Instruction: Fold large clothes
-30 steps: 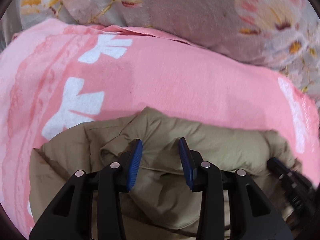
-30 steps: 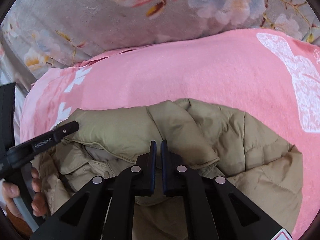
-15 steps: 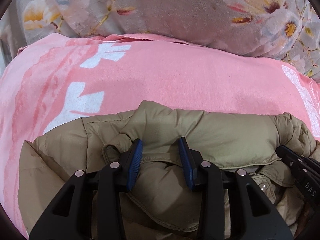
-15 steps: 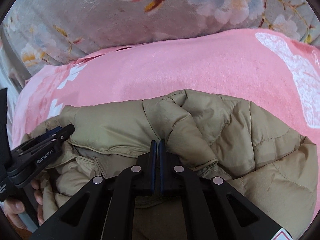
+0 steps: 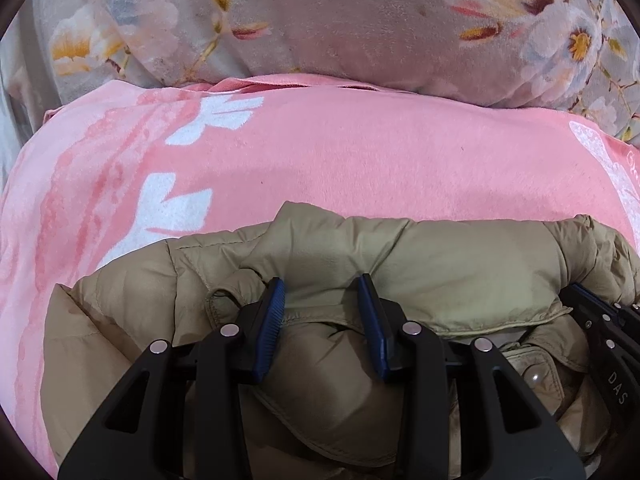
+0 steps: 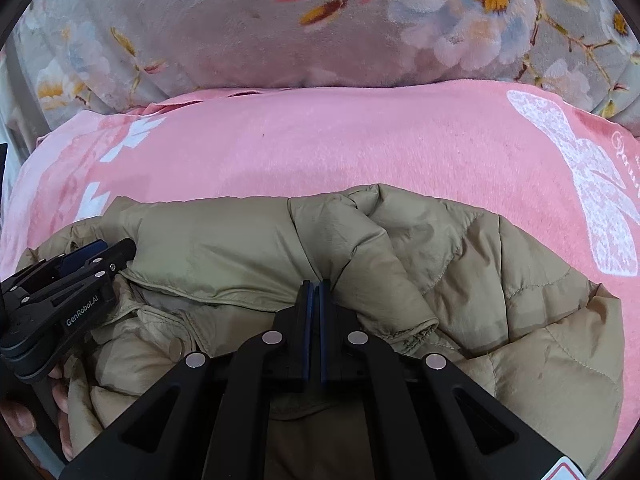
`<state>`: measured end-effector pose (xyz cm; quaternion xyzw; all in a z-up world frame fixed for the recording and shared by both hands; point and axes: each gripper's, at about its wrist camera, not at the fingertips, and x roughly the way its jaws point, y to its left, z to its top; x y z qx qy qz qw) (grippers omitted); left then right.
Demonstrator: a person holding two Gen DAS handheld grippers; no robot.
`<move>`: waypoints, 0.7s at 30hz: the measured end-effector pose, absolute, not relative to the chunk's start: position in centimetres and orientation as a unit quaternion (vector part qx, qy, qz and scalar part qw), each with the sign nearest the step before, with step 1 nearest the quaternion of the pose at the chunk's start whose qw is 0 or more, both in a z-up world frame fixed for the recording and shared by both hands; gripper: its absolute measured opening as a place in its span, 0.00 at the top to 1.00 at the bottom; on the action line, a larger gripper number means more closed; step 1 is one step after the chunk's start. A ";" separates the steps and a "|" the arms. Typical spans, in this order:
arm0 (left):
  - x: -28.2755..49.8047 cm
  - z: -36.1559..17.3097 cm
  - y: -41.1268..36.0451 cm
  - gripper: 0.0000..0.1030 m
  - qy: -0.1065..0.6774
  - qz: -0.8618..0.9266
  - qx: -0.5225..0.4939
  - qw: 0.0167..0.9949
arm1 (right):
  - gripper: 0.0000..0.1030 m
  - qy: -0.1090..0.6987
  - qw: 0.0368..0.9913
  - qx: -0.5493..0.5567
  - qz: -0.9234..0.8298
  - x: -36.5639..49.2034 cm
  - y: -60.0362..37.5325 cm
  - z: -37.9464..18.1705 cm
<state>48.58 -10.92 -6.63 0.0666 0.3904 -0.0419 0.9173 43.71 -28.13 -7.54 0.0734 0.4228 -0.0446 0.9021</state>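
Pink plush blanket (image 5: 360,152) covered the bed; on it lay the khaki quilted puffer jacket (image 6: 460,264), bunched, seemingly mid-fold; left gripper (image 5: 321,304) stood parted over it; right gripper (image 6: 316,300) pinched a fold; flattening remained.

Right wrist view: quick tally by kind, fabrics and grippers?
Khaki puffer jacket: 1
Pink blanket: 1
Floral blanket: 1
Grippers: 2, left gripper and right gripper
Total: 5
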 end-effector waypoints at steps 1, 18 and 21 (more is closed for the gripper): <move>48.6 -6.7 -10.9 0.65 0.390 -0.041 0.067 0.917 | 1.00 0.423 0.902 0.074 -0.044 43.6 -28.2 -7.5; 45.9 -4.9 -9.7 0.59 0.390 -0.034 0.067 0.918 | 0.87 0.421 0.899 0.110 -0.038 39.1 -28.9 -5.1; 40.6 -2.4 -7.1 0.40 0.389 -0.047 0.052 0.918 | 0.67 0.417 0.901 0.114 -0.024 32.3 -29.2 -2.4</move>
